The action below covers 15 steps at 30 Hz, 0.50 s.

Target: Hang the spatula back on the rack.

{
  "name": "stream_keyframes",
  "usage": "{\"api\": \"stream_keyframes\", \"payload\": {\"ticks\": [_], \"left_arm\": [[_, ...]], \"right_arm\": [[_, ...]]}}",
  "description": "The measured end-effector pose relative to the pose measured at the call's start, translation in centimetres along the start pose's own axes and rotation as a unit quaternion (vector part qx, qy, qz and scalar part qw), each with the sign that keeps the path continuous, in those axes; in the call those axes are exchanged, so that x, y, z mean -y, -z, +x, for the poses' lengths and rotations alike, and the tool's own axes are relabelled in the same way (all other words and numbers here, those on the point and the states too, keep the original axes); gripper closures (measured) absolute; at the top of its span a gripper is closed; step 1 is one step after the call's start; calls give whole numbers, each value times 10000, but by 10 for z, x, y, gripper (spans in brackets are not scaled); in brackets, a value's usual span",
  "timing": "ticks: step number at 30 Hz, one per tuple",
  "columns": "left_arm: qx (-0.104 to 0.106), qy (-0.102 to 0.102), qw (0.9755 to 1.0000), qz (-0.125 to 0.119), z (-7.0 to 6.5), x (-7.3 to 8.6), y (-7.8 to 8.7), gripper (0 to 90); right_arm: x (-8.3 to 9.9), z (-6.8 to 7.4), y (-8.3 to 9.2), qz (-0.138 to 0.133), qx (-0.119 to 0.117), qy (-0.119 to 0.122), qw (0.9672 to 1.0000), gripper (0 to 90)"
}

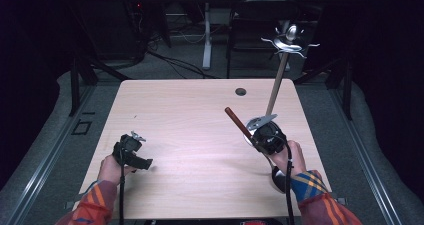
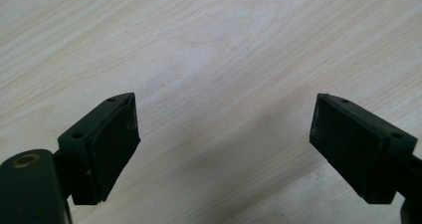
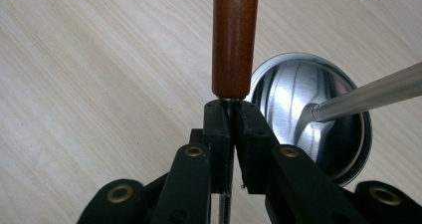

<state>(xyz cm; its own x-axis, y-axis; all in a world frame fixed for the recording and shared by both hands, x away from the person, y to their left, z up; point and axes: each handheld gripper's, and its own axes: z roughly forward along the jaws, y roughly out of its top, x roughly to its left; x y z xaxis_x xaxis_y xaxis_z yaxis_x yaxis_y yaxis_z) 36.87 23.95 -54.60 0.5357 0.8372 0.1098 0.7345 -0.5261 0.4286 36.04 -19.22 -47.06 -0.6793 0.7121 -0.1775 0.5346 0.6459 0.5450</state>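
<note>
Ladle [image 1: 239,122], high view: wooden handle juts up-left from right gripper [image 1: 266,135], bowl near right hand. Left gripper [image 1: 131,150] well apart.
Left gripper view: jaws wide apart over bare table [image 2: 209,59].
Right gripper view: jaws clamped on metal shank below wooden handle [image 3: 235,40]; long axis straight ahead; bowl [image 3: 318,114] just right.

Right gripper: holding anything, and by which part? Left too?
Right gripper is shut on a ladle, clamping the thin metal shaft just below its wooden handle. Left gripper is open over the table, holding nothing.

Black grippers [image 1: 134,152], orange plaid sleeves [image 1: 92,207]
</note>
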Motion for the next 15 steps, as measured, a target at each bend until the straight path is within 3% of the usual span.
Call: {"api": "stream_keyframes", "payload": {"ticks": [15], "left_arm": [[47,-48,10000,-3,-2,-1,0,105]], "right_arm": [[1,-7,21,-418,52,-227,9989,840]]}}
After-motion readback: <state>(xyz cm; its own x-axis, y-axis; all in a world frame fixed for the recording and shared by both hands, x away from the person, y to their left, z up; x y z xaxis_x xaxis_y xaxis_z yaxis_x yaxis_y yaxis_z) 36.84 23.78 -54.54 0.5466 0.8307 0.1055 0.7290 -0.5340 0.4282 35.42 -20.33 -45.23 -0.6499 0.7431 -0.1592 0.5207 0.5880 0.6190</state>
